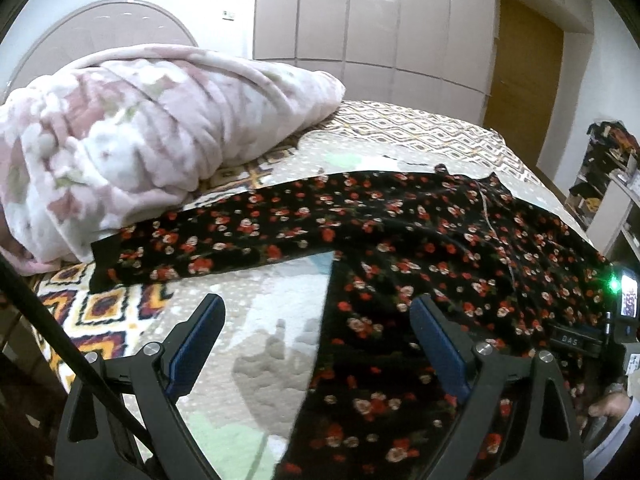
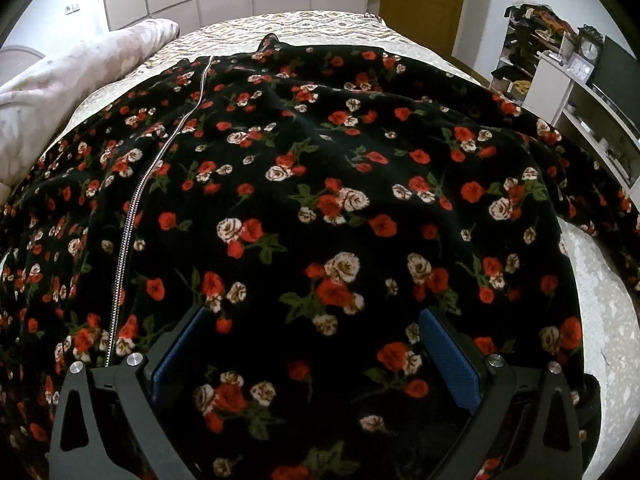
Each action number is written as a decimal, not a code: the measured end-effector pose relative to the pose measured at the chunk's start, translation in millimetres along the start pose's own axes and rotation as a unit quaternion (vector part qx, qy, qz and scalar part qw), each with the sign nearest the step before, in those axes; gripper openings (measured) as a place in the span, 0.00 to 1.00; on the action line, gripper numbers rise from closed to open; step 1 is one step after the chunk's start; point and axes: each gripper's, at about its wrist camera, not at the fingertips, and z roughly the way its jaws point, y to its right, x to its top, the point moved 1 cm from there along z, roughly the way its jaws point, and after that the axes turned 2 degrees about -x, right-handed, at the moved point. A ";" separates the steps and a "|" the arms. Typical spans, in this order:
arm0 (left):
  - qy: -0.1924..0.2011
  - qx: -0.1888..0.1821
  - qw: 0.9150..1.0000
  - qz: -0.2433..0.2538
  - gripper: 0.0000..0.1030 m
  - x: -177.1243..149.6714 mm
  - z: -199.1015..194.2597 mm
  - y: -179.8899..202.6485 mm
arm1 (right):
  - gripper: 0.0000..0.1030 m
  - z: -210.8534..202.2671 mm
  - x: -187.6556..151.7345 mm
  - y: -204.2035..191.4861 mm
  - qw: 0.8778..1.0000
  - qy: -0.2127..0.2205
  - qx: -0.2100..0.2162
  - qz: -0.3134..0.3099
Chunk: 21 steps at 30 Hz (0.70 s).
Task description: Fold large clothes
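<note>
A large black garment with red and white roses [image 1: 440, 248] lies spread on the bed, one sleeve [image 1: 192, 244] stretched out to the left. In the right wrist view the same garment [image 2: 320, 184] fills the frame, its silver zipper [image 2: 136, 216] running down the left side. My left gripper [image 1: 318, 314] is open and hovers above the garment's left edge, half over bare bedcover. My right gripper [image 2: 314, 320] is open low over the garment's front, with nothing between its fingers. The right gripper's body [image 1: 624, 300] shows at the far right of the left wrist view.
A bulky pink and white blanket [image 1: 132, 140] is heaped on the bed's left side, touching the sleeve. The patterned bedcover [image 1: 400, 128] stretches beyond. White shelves [image 2: 576, 92] with clutter stand right of the bed. Wardrobe doors [image 1: 360, 20] and a wooden door [image 2: 420, 0] lie behind.
</note>
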 end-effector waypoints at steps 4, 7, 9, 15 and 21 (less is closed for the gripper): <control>-0.006 0.008 1.000 -0.006 0.91 -2.6 2.1 -10.7 | 1.00 -2.2 -2.9 0.7 1.000 0.004 -0.001 0.001; -0.010 0.013 1.000 -0.006 0.91 -5.3 5.2 -15.7 | 1.00 -3.6 -4.9 1.5 1.000 0.007 -0.002 0.001; -0.014 0.011 1.000 -0.009 0.91 -7.3 7.5 -18.9 | 1.00 -4.3 -5.9 1.8 1.000 0.009 -0.002 0.001; -0.024 0.021 0.999 -0.037 0.90 -7.9 19.8 -53.0 | 1.00 -6.6 -8.4 3.2 1.000 0.011 0.000 0.002; -0.038 0.092 0.985 -0.144 0.89 -10.5 33.6 -176.1 | 1.00 -7.8 -9.7 4.2 1.000 0.015 0.001 0.002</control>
